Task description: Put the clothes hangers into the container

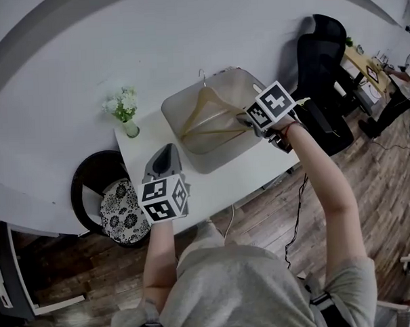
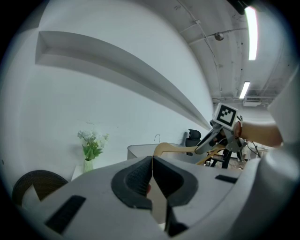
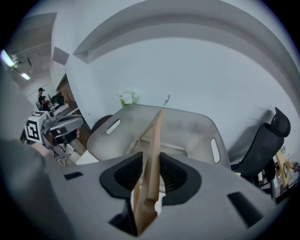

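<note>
The wooden hanger (image 3: 154, 140) is seen lying inside the container (image 1: 211, 158) on the bench (image 1: 259, 167), with its hook toward the wall. One arm end stands between the jaws of the right hand-held gripper (image 3: 151, 171), which are set apart and are not judged to press on it. The left hand-held gripper (image 2: 152, 176) is closed on nothing and is held over the bench, apart from the container. The hanger is judged stiff, light and smoothly finished, so some slipping is to be expected. A hold is best taken across a flat arm near its end, not on the thin crossbar or the wire hook.
</note>
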The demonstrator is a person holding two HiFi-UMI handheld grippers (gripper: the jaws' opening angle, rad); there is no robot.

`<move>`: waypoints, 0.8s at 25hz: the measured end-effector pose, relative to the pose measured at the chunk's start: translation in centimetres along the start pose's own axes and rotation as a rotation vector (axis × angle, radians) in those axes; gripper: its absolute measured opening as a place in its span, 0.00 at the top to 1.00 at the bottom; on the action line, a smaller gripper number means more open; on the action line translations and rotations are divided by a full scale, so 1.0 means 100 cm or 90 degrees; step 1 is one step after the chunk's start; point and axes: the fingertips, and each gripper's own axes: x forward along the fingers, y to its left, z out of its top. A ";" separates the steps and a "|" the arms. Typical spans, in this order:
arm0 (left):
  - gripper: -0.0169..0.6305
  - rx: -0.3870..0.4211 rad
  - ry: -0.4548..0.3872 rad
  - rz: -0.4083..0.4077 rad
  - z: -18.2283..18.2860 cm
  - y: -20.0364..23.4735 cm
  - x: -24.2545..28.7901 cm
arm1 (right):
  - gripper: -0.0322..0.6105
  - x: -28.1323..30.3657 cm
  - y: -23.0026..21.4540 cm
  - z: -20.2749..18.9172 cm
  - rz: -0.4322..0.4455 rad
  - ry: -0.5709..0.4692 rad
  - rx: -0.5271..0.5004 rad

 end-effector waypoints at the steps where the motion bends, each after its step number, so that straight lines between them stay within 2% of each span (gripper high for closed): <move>1: 0.96 0.000 0.000 -0.001 0.000 0.000 0.001 | 0.76 0.001 -0.005 -0.003 -0.011 0.009 -0.003; 6: 0.96 0.002 0.003 -0.007 -0.001 -0.003 0.002 | 0.75 0.004 -0.029 -0.017 -0.050 0.024 0.006; 10: 0.96 0.004 0.004 -0.009 -0.003 -0.007 0.002 | 0.76 0.004 -0.040 -0.022 -0.056 0.007 0.029; 20: 0.96 0.004 0.006 -0.014 -0.003 -0.013 0.002 | 0.73 -0.006 -0.049 -0.021 -0.084 -0.016 0.037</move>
